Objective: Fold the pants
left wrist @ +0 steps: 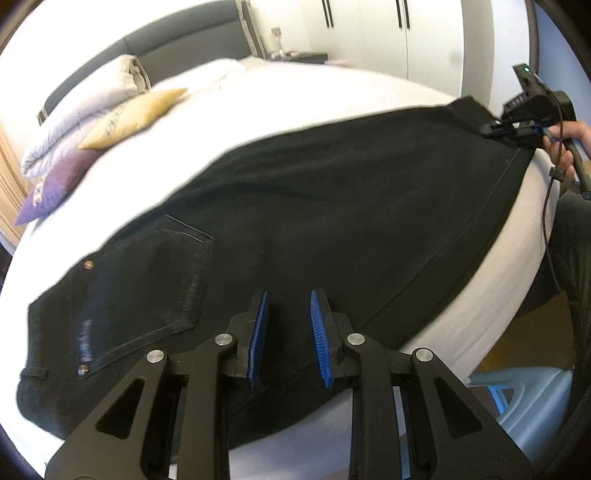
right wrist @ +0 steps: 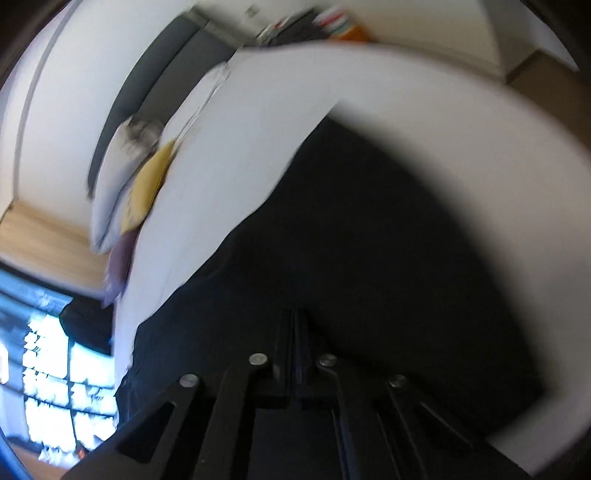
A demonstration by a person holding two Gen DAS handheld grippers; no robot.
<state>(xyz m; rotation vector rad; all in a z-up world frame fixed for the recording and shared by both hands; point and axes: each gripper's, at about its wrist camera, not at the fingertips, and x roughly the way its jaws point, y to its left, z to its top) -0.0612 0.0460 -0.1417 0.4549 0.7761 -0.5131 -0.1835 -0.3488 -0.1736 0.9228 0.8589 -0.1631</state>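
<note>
Black pants (left wrist: 314, 206) lie flat along the white bed (left wrist: 295, 96), waist and back pocket (left wrist: 147, 291) at the left, leg hem at the far right. My left gripper (left wrist: 290, 299) is open with blue pads, hovering over the pants near the seat and near edge. My right gripper (left wrist: 496, 127) is at the far right, shut on the hem end of the pants. In the blurred right wrist view its jaws (right wrist: 295, 317) are pressed together on the black pants (right wrist: 369, 240).
Pillows, white, yellow (left wrist: 136, 114) and purple, stack at the bed's head on the left. White wardrobes (left wrist: 369, 29) stand behind. A light blue stool (left wrist: 524, 402) sits on the floor by the bed's near edge. The person's hand (left wrist: 569, 144) is at the far right.
</note>
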